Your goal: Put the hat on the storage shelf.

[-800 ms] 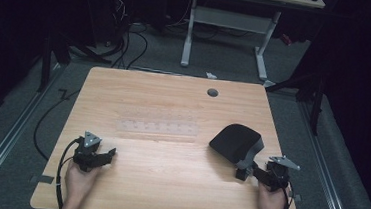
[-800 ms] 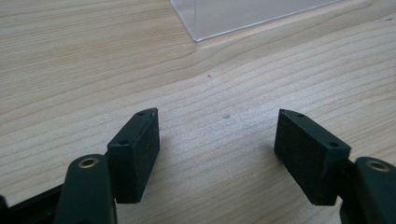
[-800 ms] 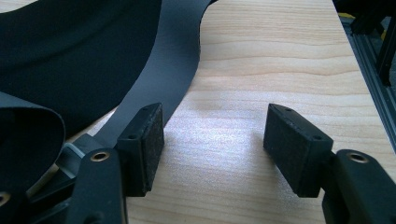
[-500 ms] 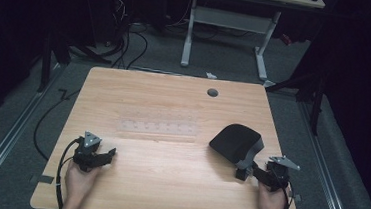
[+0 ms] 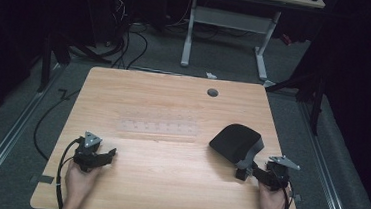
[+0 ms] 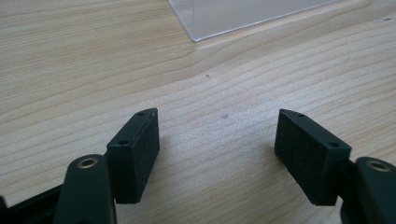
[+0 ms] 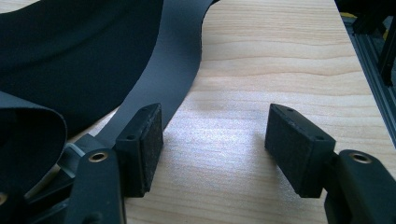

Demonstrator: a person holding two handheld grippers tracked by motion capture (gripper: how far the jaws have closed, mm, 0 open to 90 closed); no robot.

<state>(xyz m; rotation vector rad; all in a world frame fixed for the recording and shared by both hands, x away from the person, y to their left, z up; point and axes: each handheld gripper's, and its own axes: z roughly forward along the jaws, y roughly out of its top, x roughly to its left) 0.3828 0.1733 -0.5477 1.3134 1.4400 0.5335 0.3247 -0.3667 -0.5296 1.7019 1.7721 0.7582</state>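
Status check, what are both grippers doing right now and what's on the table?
Left gripper open over bare wood, clear plastic sheet ahead. Right gripper open, holding nothing, beside the black strapped mask. Wooden table between them unobstructed.

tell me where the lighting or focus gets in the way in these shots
High view: the table is evenly lit, the room around it falls to near black, and the clear sheet barely shows. Left gripper view: sharp wood grain, with a soft sheen between the open left claw. Right gripper view: a bright glare patch between the open right claw; the black cap loses its detail.
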